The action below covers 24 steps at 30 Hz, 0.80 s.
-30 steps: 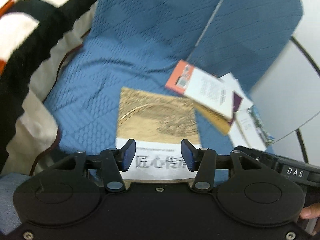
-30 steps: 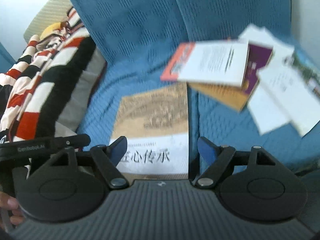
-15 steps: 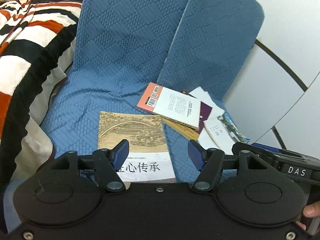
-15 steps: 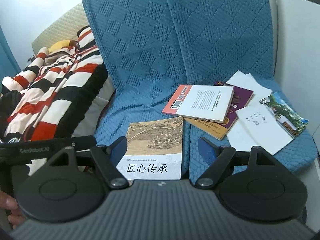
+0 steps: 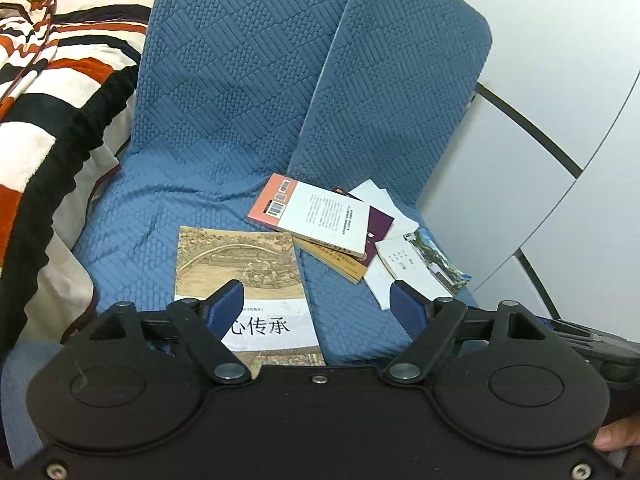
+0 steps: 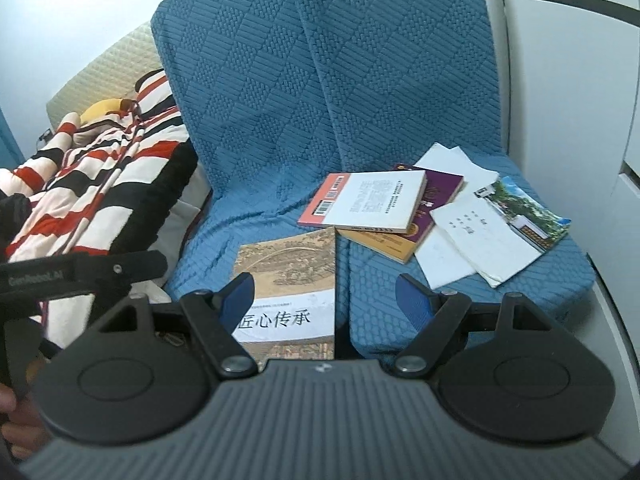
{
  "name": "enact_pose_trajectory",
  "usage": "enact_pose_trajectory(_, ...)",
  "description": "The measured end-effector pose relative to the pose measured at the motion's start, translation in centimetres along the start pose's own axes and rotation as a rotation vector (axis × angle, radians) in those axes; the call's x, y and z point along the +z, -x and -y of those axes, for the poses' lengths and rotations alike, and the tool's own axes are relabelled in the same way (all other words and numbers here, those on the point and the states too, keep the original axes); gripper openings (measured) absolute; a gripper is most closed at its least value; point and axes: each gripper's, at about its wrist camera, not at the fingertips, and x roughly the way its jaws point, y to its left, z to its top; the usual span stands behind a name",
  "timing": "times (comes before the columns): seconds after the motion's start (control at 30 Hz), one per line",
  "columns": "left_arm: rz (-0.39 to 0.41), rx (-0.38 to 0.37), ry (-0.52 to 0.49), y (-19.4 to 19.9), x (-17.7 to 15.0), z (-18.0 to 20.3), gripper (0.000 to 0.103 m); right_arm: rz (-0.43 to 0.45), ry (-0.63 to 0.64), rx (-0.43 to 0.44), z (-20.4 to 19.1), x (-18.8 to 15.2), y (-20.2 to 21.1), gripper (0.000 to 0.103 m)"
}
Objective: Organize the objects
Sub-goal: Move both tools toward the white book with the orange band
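A tan book with a painted scene and a white title band (image 5: 244, 276) (image 6: 292, 280) lies flat on the blue sofa seat (image 5: 160, 216) (image 6: 248, 208). To its right sits a loose pile: a white book with an orange spine (image 5: 316, 216) (image 6: 368, 200) on top of a yellow book (image 5: 336, 260) (image 6: 380, 242) and a purple one (image 5: 380, 224) (image 6: 440, 192), with white sheets and a photo booklet (image 5: 424, 264) (image 6: 508, 220) beside them. My left gripper (image 5: 316, 300) hovers above the tan book's near end, jaws opening, nothing between them. My right gripper (image 6: 324, 296) is open and empty above the same book.
A striped red, black and white blanket (image 5: 48, 100) (image 6: 88, 200) is heaped on the sofa's left side. White panelled wall (image 5: 560, 120) (image 6: 568, 80) borders the seat on the right. A hand (image 5: 616, 436) holds the handle at the lower right.
Both grippers pulled back and up from the tan book, so more of the sofa back shows. The left jaws spread wider; the right jaws kept their width.
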Motion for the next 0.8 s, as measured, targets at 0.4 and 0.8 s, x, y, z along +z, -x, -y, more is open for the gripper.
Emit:
enact_pose_trajectory(0.4,0.009,0.029,-0.025,0.5,-0.6,1.0,0.102,-0.009,-0.003,-0.023,0.5,-0.9,0.0,0.103)
enact_pose_trajectory(0.8,0.008,0.037,-0.002,-1.9,-0.5,0.5,0.102,-0.019,0.003,-0.044,1.0,-0.9,-1.5,0.103)
